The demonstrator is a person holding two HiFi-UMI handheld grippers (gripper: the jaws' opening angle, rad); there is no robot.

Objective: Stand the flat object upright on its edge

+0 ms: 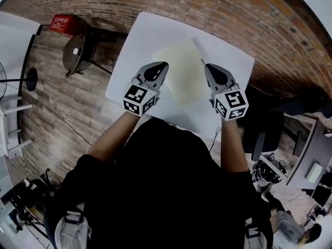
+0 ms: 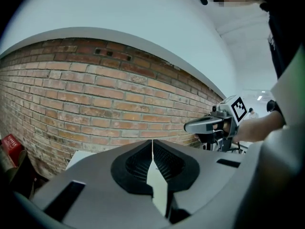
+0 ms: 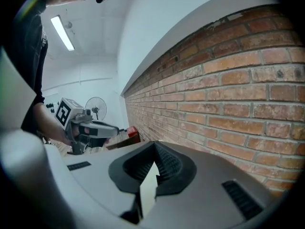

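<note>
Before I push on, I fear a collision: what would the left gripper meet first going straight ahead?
Probably the pale flat sheet on the white table; the left gripper points at its left edge, though its height above is unclear.

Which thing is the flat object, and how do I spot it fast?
Find the white table by the brick wall. On its middle lies a square sheet, flat, between the left gripper and the right gripper. It is pale yellow-green against the white top, while the grippers beside it are grey and black.
</note>
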